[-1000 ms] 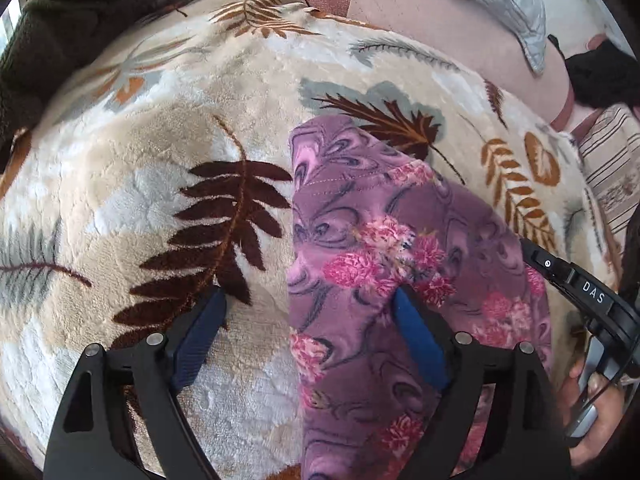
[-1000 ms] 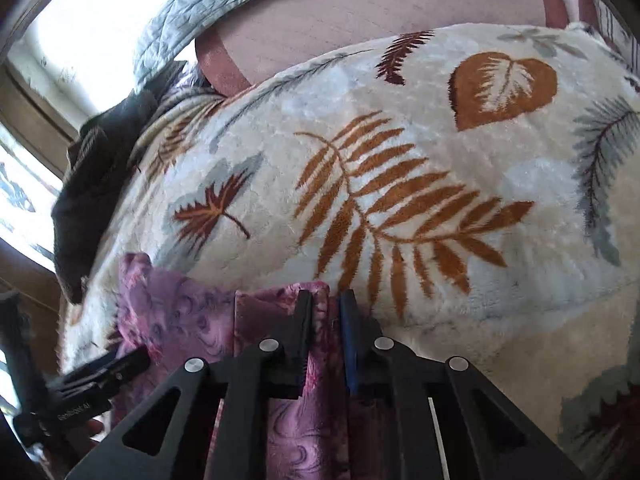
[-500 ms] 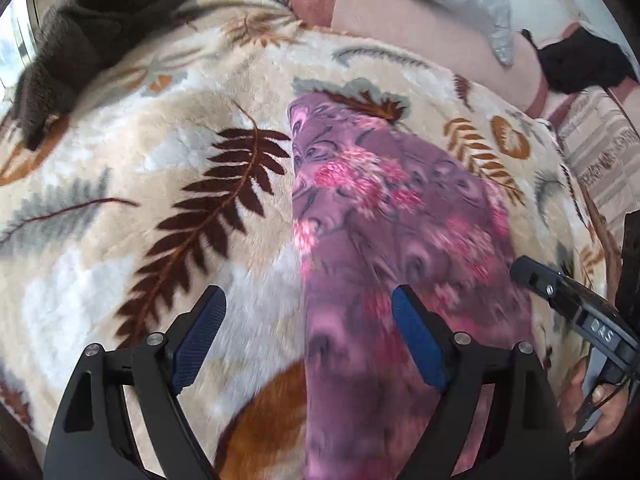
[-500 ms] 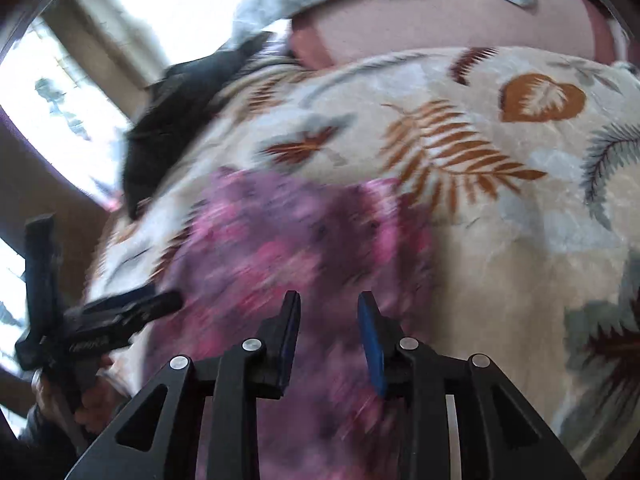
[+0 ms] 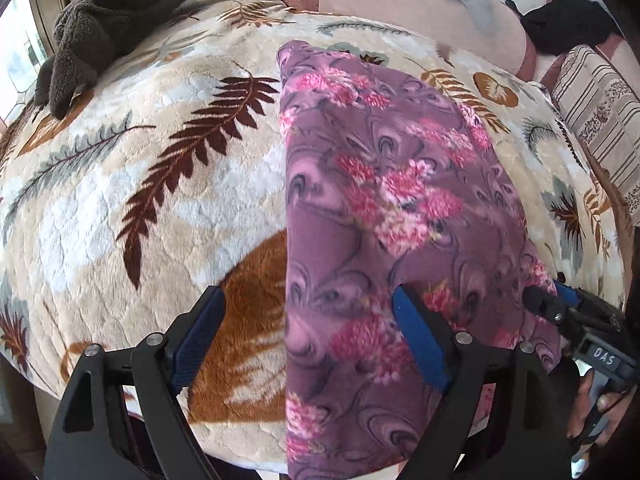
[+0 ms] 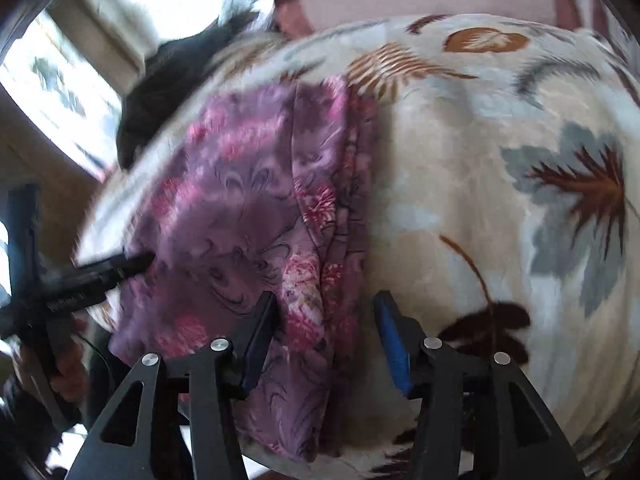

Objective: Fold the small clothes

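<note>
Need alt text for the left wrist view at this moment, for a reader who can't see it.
A folded purple floral garment lies lengthwise on a cream leaf-print blanket, its near end hanging over the edge. The left tongs are open above it, one blue pad over blanket, the other over cloth. The right tongs reach in at lower right; a dark fleece item lies at top left.

Covered by a plush cream blanket (image 5: 168, 216) printed with brown, rust and grey leaves. Lying flat on it right of centre, a folded purple fleece garment with pink flowers (image 5: 384, 208), near end draped over the edge. At the far left corner, a dark grey fuzzy garment (image 5: 116, 20), bunched.
</note>
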Demonstrator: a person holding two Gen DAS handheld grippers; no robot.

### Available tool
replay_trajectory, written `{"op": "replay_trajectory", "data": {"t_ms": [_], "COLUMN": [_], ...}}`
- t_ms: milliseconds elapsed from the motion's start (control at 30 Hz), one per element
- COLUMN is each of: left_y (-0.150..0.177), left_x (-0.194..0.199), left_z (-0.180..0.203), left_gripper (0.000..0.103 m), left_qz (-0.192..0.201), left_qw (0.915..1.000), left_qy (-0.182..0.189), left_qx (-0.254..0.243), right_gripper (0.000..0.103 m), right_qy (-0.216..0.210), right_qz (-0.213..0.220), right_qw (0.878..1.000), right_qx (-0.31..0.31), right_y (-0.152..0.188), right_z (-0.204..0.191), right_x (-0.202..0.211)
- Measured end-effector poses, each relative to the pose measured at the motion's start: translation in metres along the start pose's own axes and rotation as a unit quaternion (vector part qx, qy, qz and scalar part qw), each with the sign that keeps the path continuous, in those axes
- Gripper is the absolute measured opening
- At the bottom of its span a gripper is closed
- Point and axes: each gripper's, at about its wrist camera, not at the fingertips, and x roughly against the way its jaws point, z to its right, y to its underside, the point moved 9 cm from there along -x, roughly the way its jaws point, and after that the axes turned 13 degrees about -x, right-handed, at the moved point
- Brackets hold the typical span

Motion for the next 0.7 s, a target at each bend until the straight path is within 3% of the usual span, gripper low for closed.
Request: {"op": "replay_trajectory", "data": {"t_ms": [100, 267, 533, 700], "left_y": [0.005, 0.016, 0.037, 0.043], "left_x": [0.004, 0.009, 0.021, 0.031], "left_z": [0.002, 0.004, -0.002, -0.005], "left_gripper": [0.087, 0.087, 0.086, 0.086], "left_qz": [-0.004, -0.011, -0.011, -0.005], "left_qw": [1.0000, 0.9995, 0.9986, 0.9981], "left_qy": [-0.005, -0.018, -0.038, -0.046], "left_qx": [-0.007, -0.025, -0.036, -0.041], "right_gripper": [0.051, 0.064, 0.065, 0.067], "right_qy": [0.016, 0.084, 0.146, 0.150], "right_qz": [0.000, 0.001, 0.022, 0.035], "right_qw": [1.000, 0.995, 0.988, 0.987], "right_qx": [0.002, 0.046, 0.054, 0.048], "right_y": [0.004, 0.011, 0.016, 0.017], "right_z": [0.003, 0.013, 0.034, 0.033], "right_x": [0.005, 0.015, 0.056, 0.076]}}
